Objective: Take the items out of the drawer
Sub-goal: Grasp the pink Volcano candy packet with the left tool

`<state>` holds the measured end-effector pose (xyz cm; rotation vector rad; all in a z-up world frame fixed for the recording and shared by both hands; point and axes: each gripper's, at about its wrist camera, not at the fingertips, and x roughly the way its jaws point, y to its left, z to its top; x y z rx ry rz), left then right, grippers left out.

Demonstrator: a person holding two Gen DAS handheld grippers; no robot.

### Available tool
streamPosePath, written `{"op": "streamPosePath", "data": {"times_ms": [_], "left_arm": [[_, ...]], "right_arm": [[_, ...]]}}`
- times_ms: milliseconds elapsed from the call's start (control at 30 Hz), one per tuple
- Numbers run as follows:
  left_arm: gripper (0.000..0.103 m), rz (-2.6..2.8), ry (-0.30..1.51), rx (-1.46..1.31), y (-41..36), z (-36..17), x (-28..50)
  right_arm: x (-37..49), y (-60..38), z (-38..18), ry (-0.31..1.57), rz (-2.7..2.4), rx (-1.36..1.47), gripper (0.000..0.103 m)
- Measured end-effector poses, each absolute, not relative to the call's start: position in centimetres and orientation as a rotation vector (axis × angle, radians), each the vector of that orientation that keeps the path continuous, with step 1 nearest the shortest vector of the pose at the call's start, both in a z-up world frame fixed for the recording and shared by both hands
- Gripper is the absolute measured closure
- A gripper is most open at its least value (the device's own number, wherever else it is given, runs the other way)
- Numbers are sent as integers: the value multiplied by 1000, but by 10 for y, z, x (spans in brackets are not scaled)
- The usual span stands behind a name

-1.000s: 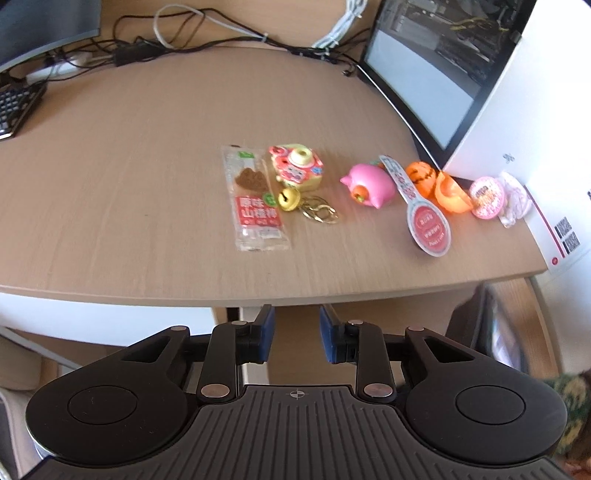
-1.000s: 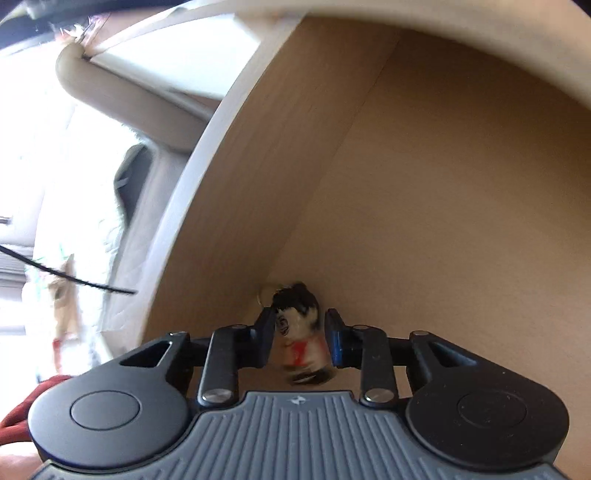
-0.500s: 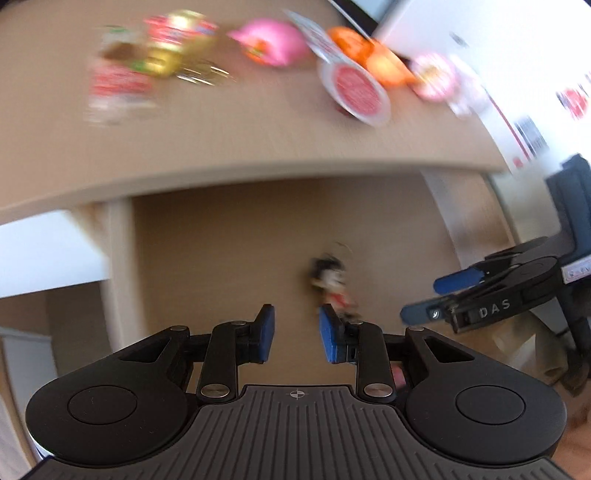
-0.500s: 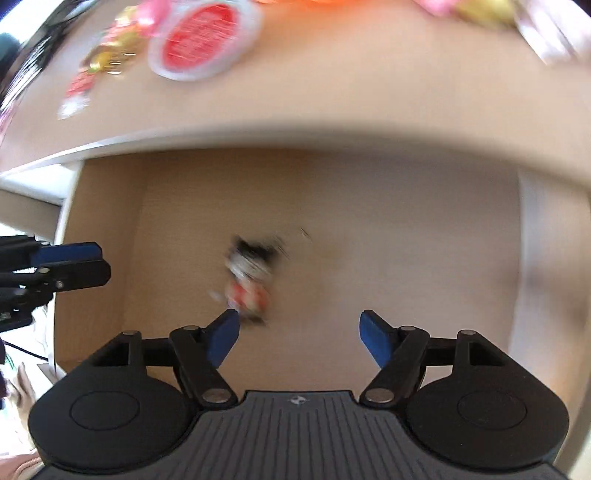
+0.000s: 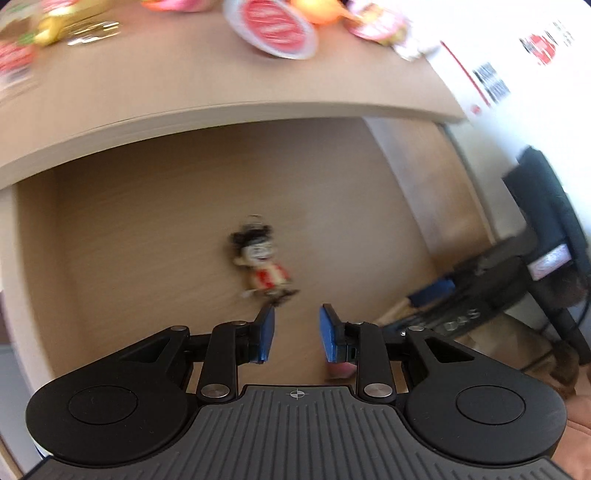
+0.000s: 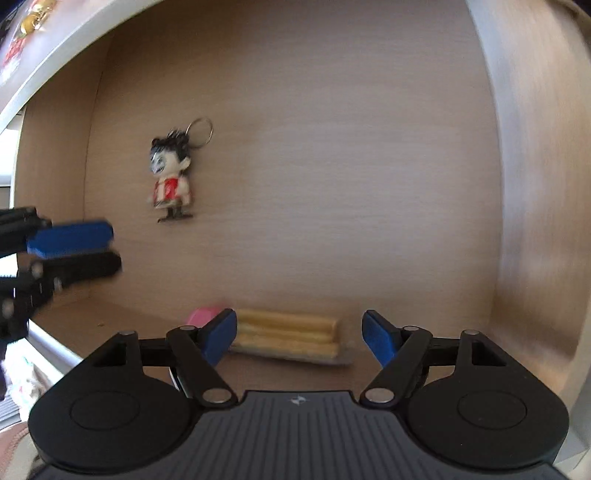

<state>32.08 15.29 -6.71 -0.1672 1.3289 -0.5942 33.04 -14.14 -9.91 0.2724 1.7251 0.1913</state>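
- Right gripper (image 6: 299, 338): a second ago your jaws were clamped on the doll keychain (image 6: 170, 177); now they stand wide apart and nothing is between the pads. The doll lies loose on the drawer floor (image 6: 332, 184), toward the left wall, key ring pointing to the back.
- Meaning for the task: the doll has been let go inside the drawer, not carried out. Judged from this, it remains to be taken, and so do the other items below.
- Left gripper (image 5: 296, 330): your jaws sit at a narrow gap, unchanged from a second ago, holding nothing. The view has swung down from the tabletop (image 5: 147, 96) into the drawer; the doll keychain (image 5: 263, 264) lies just ahead of the tips.
- Drawer front edge: a yellow snack packet (image 6: 291, 338) lies between your right jaws' tips but untouched; a pink item (image 6: 203, 316) lies just beside its left end.
- Already out: several small items line the tabletop's near edge, among them a round red-lidded tub (image 5: 275, 27).
- Hard to make out: both views are motion-blurred. The pink item is half hidden behind the right gripper's left finger, so what it is cannot be told. The tabletop items are cut off at the top of the left view.
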Motion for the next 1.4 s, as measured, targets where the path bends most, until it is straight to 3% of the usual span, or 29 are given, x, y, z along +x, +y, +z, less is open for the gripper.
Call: {"op": "streamPosePath", "data": {"times_ms": [200,500,667,933,1200,1300,1400], "left_arm": [[74,-553,1329,-199,167,-68,316],[73,-829,1263,126,114,-66,309],[73,-805,1259,348,86,-79,301],[72,-781,1213,509,70,-88,289],[43,-706,1207,449,76,-94,305],[44,-658,1192,395,85,-95,317],[52,-695,1215,328,88,-96,322]], "right_arm": [[348,-156,-73,1535,277,599,26],[344,-114,6,1141,129,-96,26],[311,-100,5,819,-5,-153,26],[304,-124,-9,941,2,-95,27],[309,-108,-29,965,22,-46,27],[312,-107,-38,986,27,10,27],[316,-112,-42,1014,26,68,27]]}}
